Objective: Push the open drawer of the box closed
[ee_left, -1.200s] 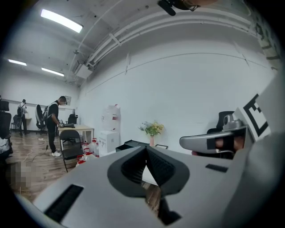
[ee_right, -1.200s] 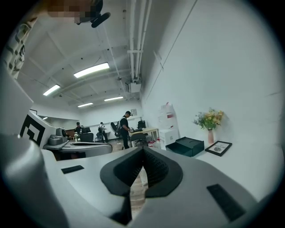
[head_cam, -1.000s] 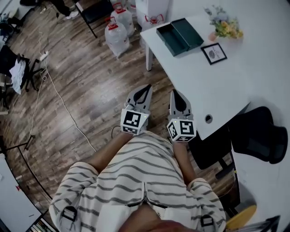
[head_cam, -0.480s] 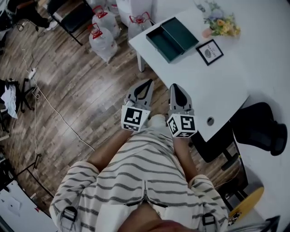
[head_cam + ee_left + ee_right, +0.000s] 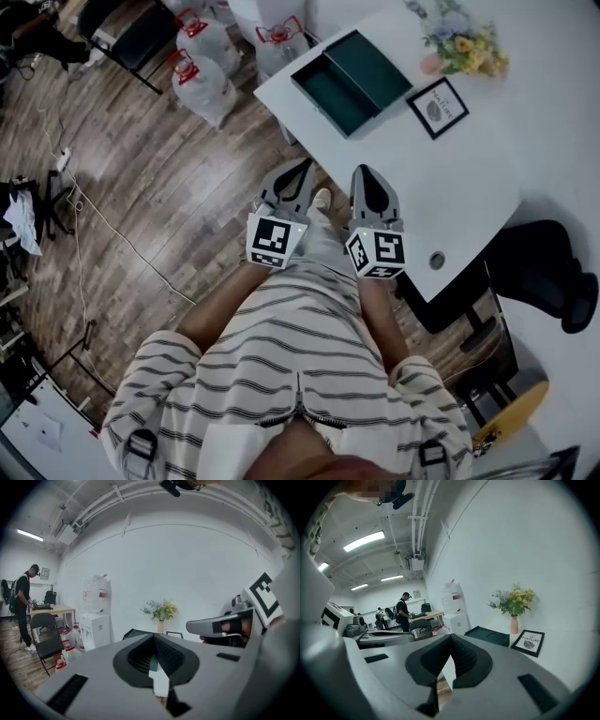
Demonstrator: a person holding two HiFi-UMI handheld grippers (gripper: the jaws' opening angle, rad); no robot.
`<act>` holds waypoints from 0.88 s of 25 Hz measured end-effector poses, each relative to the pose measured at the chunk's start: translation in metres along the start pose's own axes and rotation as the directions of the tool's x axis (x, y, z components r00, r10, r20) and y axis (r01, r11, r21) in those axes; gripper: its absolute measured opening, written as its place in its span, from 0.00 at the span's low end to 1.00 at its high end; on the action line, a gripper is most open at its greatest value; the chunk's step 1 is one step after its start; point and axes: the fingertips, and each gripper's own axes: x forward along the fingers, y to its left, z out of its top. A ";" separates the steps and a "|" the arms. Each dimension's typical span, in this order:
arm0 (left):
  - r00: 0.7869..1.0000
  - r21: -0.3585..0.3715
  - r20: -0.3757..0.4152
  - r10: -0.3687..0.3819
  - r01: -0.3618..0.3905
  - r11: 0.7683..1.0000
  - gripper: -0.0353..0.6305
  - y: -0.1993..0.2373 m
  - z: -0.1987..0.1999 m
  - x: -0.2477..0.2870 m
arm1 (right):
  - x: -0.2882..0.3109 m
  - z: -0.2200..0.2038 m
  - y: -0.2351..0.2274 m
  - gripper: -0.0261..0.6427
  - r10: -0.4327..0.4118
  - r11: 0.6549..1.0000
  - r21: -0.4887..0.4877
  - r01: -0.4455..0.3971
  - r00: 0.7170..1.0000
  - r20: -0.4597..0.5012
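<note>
A dark green box (image 5: 352,82) lies on the white table (image 5: 450,178), near its far left corner, with its drawer (image 5: 328,96) pulled out toward the left edge. My left gripper (image 5: 300,171) is shut and empty, over the floor just off the table's side. Beside it my right gripper (image 5: 362,174) is shut and empty too, above the table's near edge. Both point toward the box and stand well short of it. The box (image 5: 135,633) shows low past the left gripper's (image 5: 153,637) closed tips. In the right gripper view, the box (image 5: 488,635) lies beyond the right gripper's (image 5: 450,637) closed tips.
A framed picture (image 5: 439,106) and a vase of flowers (image 5: 459,47) stand on the table right of the box. Water jugs (image 5: 199,64) and a black chair (image 5: 136,33) stand on the wooden floor at the far left. A black office chair (image 5: 544,277) is at the right. A person (image 5: 21,603) stands far off.
Both grippers have moved forward toward the table together, still shut. In the head view the box and table now sit closer and lower in the picture.
</note>
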 end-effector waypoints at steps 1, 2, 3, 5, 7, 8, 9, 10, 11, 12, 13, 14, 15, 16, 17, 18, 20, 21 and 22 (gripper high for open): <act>1.000 -0.001 -0.008 -0.001 0.001 1.000 0.05 0.003 -0.001 0.007 | 0.007 0.000 -0.005 0.05 -0.002 1.000 0.003 0.002 1.000 -0.006; 1.000 -0.002 -0.015 0.000 0.000 1.000 0.05 0.006 -0.001 0.014 | 0.013 0.000 -0.010 0.05 -0.002 1.000 0.006 0.002 1.000 -0.012; 1.000 -0.002 -0.023 0.002 -0.002 1.000 0.05 0.009 -0.002 0.021 | 0.020 -0.001 -0.014 0.05 -0.002 1.000 0.010 0.002 1.000 -0.017; 0.999 0.002 -0.038 0.006 -0.006 1.000 0.05 0.014 -0.004 0.037 | 0.033 -0.001 -0.025 0.05 -0.001 1.000 0.021 0.001 1.000 -0.028; 0.999 0.002 -0.052 0.009 -0.009 1.000 0.05 0.018 -0.006 0.050 | 0.043 -0.002 -0.036 0.05 -0.001 1.000 0.031 0.003 0.999 -0.042; 0.998 0.000 -0.059 0.011 -0.011 1.000 0.05 0.019 -0.007 0.056 | 0.047 -0.003 -0.041 0.05 -0.001 0.999 0.036 0.003 0.999 -0.047; 0.998 -0.001 -0.067 0.013 -0.013 1.000 0.05 0.021 -0.009 0.062 | 0.051 -0.004 -0.045 0.05 -0.001 0.999 0.039 0.003 0.999 -0.052; 0.997 -0.002 -0.075 0.015 -0.016 1.000 0.05 0.022 -0.011 0.068 | 0.056 -0.005 -0.050 0.05 0.000 0.999 0.042 0.002 0.998 -0.055; 0.996 -0.005 -0.083 0.018 -0.018 1.000 0.05 0.023 -0.013 0.074 | 0.060 -0.005 -0.055 0.05 0.000 0.999 0.044 0.002 0.998 -0.059; 0.996 -0.006 -0.090 0.019 -0.020 1.000 0.05 0.024 -0.016 0.080 | 0.064 -0.007 -0.060 0.05 0.000 0.999 0.046 0.003 0.998 -0.064; 0.995 -0.007 -0.096 0.021 -0.022 1.000 0.05 0.024 -0.018 0.085 | 0.068 -0.008 -0.065 0.05 0.000 0.999 0.050 0.004 0.998 -0.069; 0.995 -0.006 -0.102 0.022 -0.023 1.000 0.05 0.024 -0.020 0.090 | 0.071 -0.010 -0.069 0.05 -0.001 0.998 0.055 0.005 0.997 -0.075; 0.994 -0.004 -0.107 0.023 -0.024 1.000 0.05 0.025 -0.022 0.094 | 0.075 -0.012 -0.073 0.05 -0.002 0.998 0.061 0.007 0.997 -0.081; 0.993 -0.004 -0.112 0.025 -0.025 1.000 0.05 0.026 -0.024 0.098 | 0.078 -0.013 -0.077 0.05 -0.002 0.998 0.066 0.008 0.996 -0.088; 0.993 -0.005 -0.116 0.027 -0.027 1.000 0.05 0.027 -0.025 0.102 | 0.082 -0.015 -0.080 0.05 0.000 0.997 0.071 0.007 0.995 -0.095; 0.992 -0.006 -0.120 0.028 -0.029 1.000 0.05 0.028 -0.027 0.105 | 0.085 -0.017 -0.082 0.05 0.001 0.997 0.075 0.007 0.995 -0.102; 0.991 -0.009 -0.129 0.032 -0.033 0.999 0.05 0.031 -0.032 0.112 | 0.091 -0.021 -0.087 0.05 0.003 0.996 0.083 0.007 0.993 -0.117; 0.991 -0.012 -0.132 0.032 -0.034 0.999 0.05 0.033 -0.033 0.115 | 0.095 -0.023 -0.090 0.05 -0.001 0.996 0.089 0.012 0.992 -0.124; 0.990 -0.015 -0.135 0.030 -0.033 0.999 0.05 0.035 -0.034 0.119 | 0.098 -0.024 -0.093 0.05 -0.007 0.995 0.094 0.020 0.991 -0.131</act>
